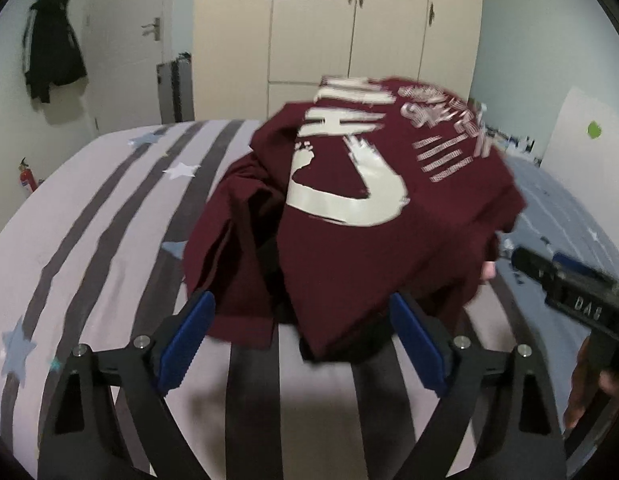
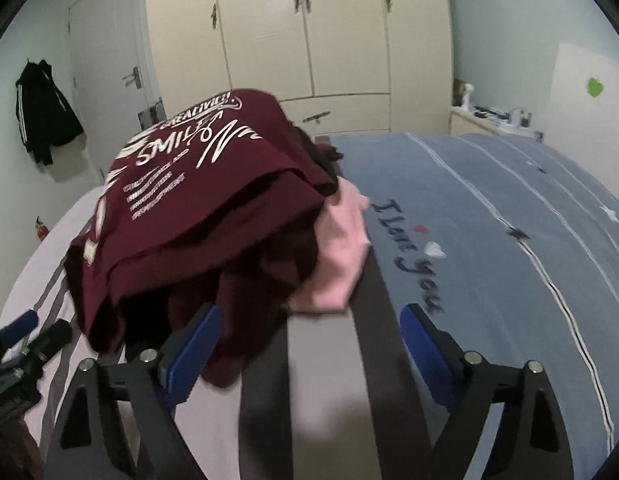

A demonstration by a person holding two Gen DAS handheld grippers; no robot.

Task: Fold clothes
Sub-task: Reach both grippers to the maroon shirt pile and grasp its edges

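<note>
A maroon T-shirt [image 1: 349, 208] with white print lies crumpled on top of a pile of clothes on the bed; it also shows in the right wrist view [image 2: 197, 208]. A pink garment [image 2: 341, 248] sticks out from under it on the right, with dark cloth beneath. My left gripper [image 1: 301, 336] is open, its blue pads on either side of the shirt's near edge. My right gripper [image 2: 309, 344] is open and empty at the near right of the pile. The right gripper's body shows in the left wrist view [image 1: 569, 288].
The bed has a lilac cover with dark stripes and stars [image 1: 89, 220] on the left and a blue cover with writing [image 2: 489, 220] on the right. A cream wardrobe [image 2: 301, 40] stands behind the bed. A black jacket [image 1: 53, 48] hangs on the wall. A cluttered side table [image 2: 493, 116] stands far right.
</note>
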